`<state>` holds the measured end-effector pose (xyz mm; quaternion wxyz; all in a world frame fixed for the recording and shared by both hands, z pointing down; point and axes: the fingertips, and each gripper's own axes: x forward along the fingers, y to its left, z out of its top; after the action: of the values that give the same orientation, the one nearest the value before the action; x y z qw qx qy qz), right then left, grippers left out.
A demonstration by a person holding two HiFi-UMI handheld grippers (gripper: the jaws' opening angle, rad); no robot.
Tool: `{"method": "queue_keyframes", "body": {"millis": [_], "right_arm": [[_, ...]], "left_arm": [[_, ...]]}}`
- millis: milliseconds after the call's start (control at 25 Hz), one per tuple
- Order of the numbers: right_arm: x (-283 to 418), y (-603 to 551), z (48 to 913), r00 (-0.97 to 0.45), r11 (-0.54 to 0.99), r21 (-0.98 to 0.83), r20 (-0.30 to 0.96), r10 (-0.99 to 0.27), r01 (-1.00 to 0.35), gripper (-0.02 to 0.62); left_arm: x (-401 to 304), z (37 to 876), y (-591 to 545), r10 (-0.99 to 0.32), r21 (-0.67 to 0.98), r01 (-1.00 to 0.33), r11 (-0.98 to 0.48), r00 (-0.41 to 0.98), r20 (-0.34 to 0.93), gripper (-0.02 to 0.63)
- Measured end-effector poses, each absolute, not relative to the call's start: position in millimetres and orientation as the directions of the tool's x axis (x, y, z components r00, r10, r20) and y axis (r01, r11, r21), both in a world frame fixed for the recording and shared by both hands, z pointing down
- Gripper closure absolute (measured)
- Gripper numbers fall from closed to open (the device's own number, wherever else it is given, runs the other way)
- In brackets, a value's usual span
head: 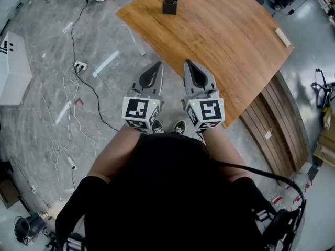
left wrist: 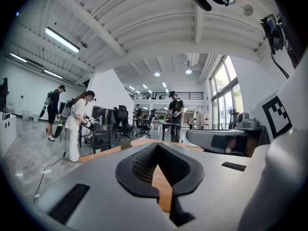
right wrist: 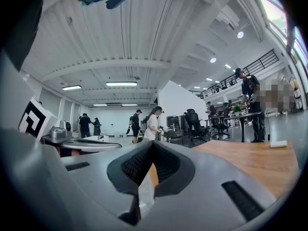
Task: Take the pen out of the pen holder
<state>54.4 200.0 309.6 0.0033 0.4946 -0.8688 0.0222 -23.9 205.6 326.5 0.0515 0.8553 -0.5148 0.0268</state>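
At the table's (head: 225, 41) far end, the pen (head: 176, 0) leans in its holder (head: 169, 6); left gripper (head: 157, 65), right gripper (head: 187, 63) closed, empty.

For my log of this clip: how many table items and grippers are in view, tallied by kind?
Pen holder: 1
Small pale block: 1
Grippers: 2 (left gripper, right gripper)
Total: 4
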Motion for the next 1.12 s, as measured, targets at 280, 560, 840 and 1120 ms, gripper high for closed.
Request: {"method": "queue_keyframes", "body": {"millis": [280, 560, 840, 1120], "right_arm": [[71.3, 188.2, 312.4, -0.536, 0.534, -0.075, 0.013, -0.844, -0.842, 0.581], [79.9, 165.1, 319.0, -0.555, 0.553, -0.066, 0.018, -0.831, -0.830, 0.581], [71.8, 98.0, 337.3, -0.538, 0.536, -0.059, 0.046, -0.842, -0.842, 0.581], [51.5, -13.4, 352.6, -0.485, 0.481, -0.064, 0.075, -0.871, -0.875, 0.581]], "left_arm": [[-15.8, 330.3, 195.7, -0.898, 0.060, -0.903, -0.424, 0.429, 0.100, 0.606], [-13.8, 338.1, 177.1, -0.922, 0.076, -0.927, -0.366, 0.373, 0.104, 0.606], [-22.8, 352.7, 100.7, -0.915, 0.085, -0.921, -0.380, 0.387, 0.109, 0.606], [-43.6, 368.9, -15.4, -0.889, 0.100, -0.898, -0.429, 0.439, 0.129, 0.606]]}}
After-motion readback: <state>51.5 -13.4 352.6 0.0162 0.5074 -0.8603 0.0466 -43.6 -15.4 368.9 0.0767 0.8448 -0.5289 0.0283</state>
